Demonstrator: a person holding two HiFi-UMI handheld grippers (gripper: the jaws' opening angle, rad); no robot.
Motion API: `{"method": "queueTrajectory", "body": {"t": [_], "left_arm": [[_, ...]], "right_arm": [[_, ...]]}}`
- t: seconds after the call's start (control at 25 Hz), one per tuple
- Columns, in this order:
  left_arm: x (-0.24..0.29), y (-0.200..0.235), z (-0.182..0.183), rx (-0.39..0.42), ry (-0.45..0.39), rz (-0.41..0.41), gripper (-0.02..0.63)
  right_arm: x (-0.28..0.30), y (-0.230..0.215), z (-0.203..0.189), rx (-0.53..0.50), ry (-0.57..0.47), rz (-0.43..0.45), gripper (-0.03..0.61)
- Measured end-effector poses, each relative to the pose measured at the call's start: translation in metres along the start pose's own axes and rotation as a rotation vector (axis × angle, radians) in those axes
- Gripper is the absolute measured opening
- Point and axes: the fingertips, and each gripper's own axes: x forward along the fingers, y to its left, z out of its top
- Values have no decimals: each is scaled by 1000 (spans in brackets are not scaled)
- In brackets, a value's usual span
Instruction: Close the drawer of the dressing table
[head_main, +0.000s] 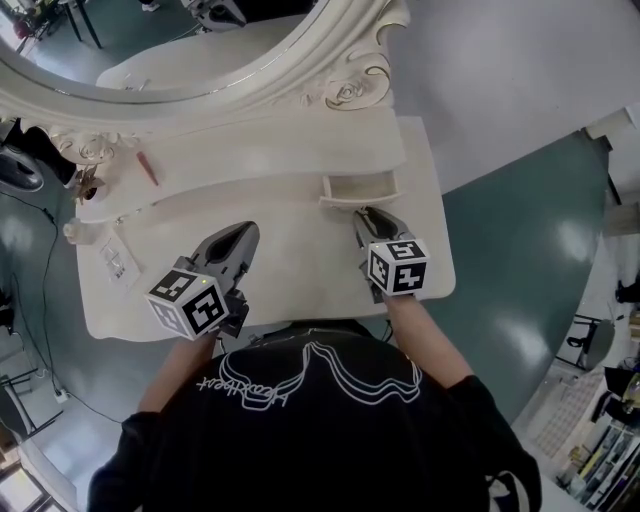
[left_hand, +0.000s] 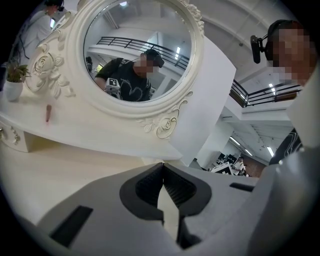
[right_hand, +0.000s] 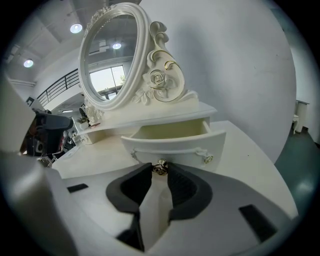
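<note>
drawer (head_main: 360, 188), pulled out at the back right of the worktop (head_main: 290, 275), is judged light and easy-sliding, best taken at its gold knob (right_hand: 160, 167), pinched by the jaws of the right gripper (right_hand: 159, 172), those of the left gripper (left_hand: 163, 172) being closed empty.

Mirror (head_main: 150, 40) behind the drawer (head_main: 362, 187): top cut off. Drawer's knob (right_hand: 160, 166) partly hidden by right gripper (right_hand: 160, 171). Small items (head_main: 118, 258) left of drawer: unidentifiable.
</note>
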Motion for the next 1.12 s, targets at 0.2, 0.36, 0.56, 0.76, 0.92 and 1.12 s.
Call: {"method": "queueTrajectory", "body": {"t": [0.2,0.36,0.56,0.76,0.92,1.12], "left_arm": [[1,-1,-2,-3,6,-1,4],[1,-3,-1,-4,2,-1,3],[0,-3,0,-8,-1,0,5],[-1,-3,3,-10,-4,3,4],[-1,-2,4,-16,-7,5,3],[0,-1,7,-17,-8,10,4]], "right_arm": [[0,0,0,5,9,-2,101],[0,-1,0,11,19,-1,101],[0,-1,0,14,26,0,101],[0,-2,4,15,28,1,101],[3,-2,9,20,29,2,101],[9,-5,12,22,36,1,101]]}}
